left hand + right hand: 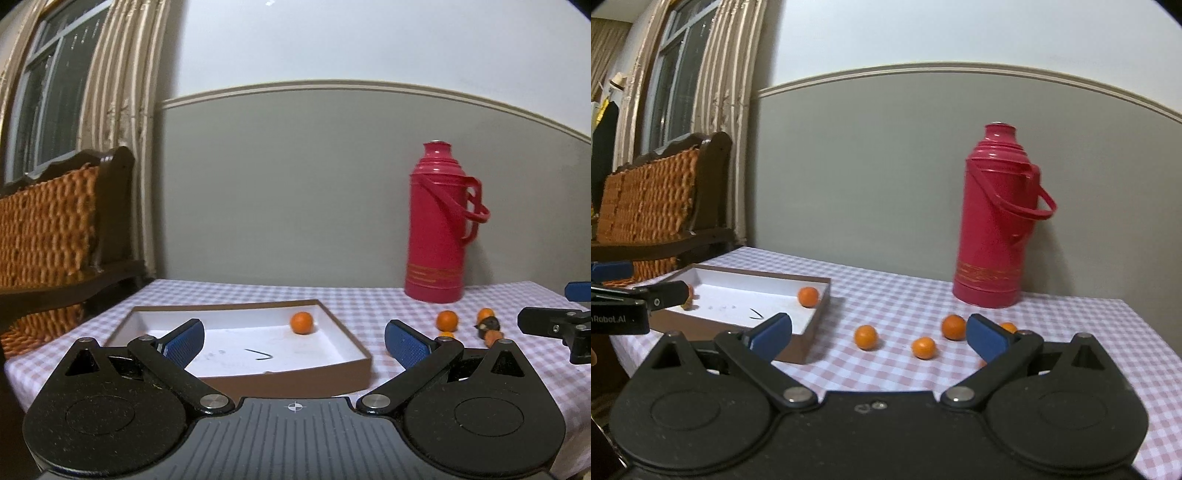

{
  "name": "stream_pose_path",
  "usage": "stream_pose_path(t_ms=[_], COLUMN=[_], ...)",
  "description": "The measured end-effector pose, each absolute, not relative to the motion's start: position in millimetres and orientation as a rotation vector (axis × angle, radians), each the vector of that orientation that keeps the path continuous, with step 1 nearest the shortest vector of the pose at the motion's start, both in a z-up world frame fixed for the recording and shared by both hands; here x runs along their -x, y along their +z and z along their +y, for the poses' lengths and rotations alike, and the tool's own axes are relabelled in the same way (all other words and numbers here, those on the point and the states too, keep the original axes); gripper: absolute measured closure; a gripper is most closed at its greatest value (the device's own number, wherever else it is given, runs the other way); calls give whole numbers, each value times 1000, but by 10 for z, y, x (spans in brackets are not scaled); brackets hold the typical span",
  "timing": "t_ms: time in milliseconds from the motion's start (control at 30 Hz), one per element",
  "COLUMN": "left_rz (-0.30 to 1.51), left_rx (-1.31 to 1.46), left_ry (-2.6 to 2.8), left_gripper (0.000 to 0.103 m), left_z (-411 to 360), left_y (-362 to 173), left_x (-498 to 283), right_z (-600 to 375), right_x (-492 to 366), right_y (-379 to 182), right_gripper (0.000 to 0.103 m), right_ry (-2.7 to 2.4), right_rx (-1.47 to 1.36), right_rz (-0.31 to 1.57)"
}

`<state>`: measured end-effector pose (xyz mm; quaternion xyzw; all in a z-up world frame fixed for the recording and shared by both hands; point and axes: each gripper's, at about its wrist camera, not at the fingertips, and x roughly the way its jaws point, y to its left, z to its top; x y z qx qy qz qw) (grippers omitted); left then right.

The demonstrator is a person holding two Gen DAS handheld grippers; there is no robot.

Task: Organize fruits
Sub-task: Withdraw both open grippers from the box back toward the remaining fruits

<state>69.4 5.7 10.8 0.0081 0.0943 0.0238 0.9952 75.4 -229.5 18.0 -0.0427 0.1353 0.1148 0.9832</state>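
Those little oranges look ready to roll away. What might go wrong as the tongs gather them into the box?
1. The loose oranges lie on the bare tablecloth; a nudge from the open right tongs might send one rolling off.
2. The tall red thermos stands just behind them, so a wide reach may bump it.
3. The shallow box holds an orange near its wall; a hard drop could bounce out.

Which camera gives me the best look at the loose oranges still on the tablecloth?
The right wrist view: loose oranges lie spread and unobstructed right of the box. The left wrist view crowds them at its right, partly hidden behind the left hand-held gripper.
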Motion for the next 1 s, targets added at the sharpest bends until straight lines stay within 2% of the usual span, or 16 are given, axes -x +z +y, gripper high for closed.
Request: stream_pose_path(t_ms=[700,867,1000], left_rz=[247,281,286], left_rx=[-35,-70,-84], left_ry=[-67,-77,-87], left_gripper=[0,0,0], left_z=[-606,-825,-967], left_y=[-73,-176,-212], left_x=[-1014,-1257,-1382], right_z=[-2871,-2912,-2949], right_x=[-669,-853,-986], right_y=[30,-51,-111], right_gripper=[10,23,25], right_ry=[109,100,89], right_rx=[95,126,131], right_rz=[310,327,340])
